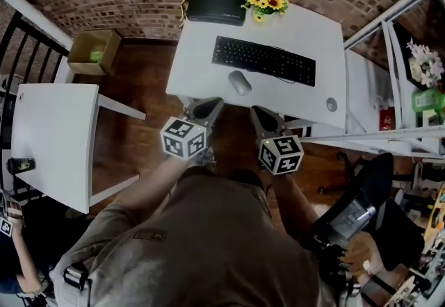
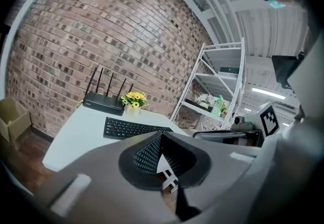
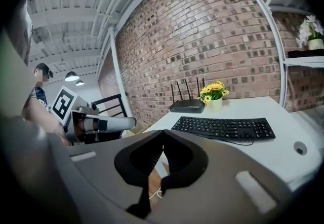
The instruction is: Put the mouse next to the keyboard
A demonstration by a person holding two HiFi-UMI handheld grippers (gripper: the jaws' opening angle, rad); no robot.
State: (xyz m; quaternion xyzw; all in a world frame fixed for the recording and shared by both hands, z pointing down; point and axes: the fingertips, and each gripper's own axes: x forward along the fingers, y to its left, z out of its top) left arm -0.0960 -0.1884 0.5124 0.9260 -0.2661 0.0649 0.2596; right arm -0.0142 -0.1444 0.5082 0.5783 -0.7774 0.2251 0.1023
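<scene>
We hold both tools short of the white surface [image 1: 201,55], on our side of the keyboard [image 1: 263,60] and well back from it. The left tool [image 1: 213,103] has its jaws pressed together with nothing between them. The right tool [image 1: 256,112] is closed in the same way and is also empty. Both point toward the keyboard, which lies across the middle of the surface.

The grey mouse [image 1: 240,82] rests on the surface just beside the keyboard's near edge, toward its left end. Neither tool touches it.

Beyond the keyboard's far edge stands a black router [image 1: 216,7] with four upright antennas. To the right of it, also behind the keyboard, sits a small pot of yellow flowers [image 1: 265,0]. A brick wall rises behind the keyboard.
</scene>
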